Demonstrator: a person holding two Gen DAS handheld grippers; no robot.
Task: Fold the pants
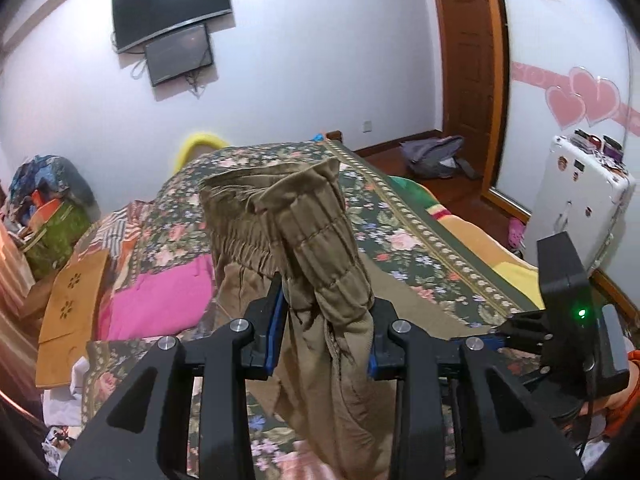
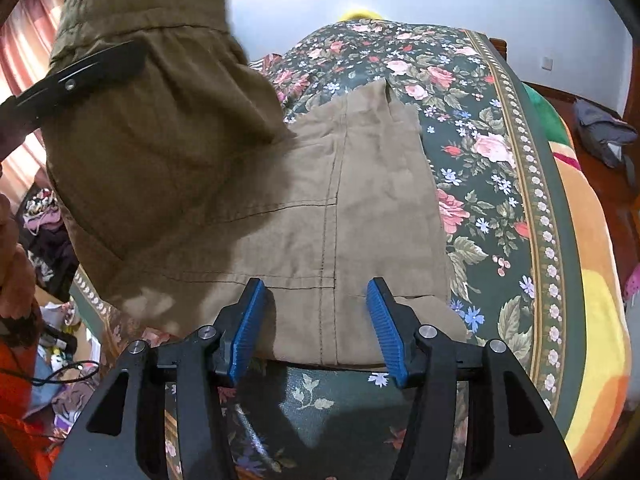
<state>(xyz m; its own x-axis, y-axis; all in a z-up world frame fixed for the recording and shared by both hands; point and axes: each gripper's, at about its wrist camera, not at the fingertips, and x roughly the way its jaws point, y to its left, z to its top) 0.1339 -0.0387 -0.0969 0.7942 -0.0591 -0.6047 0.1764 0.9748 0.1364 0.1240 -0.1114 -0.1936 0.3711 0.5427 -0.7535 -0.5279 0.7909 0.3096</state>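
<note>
We hold the pants (image 1: pixel 320 248) waistband pinched in the left gripper (image 1: pixel 326 344), lifted at ten o'clock of the right gripper (image 2: pixel 316 328), spread and probably empty; legs run toward twelve on the bed (image 2: pixel 500 128).

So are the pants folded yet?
Not yet: the left gripper holds the pants by the waistband in the air, the rest spread on the bed.

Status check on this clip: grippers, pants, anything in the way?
Left gripper shut on the pants at the waistband, lifted. Right gripper open, nothing between its jaws, over the pants part lying on the floral bedspread. Nothing in the way.
</note>
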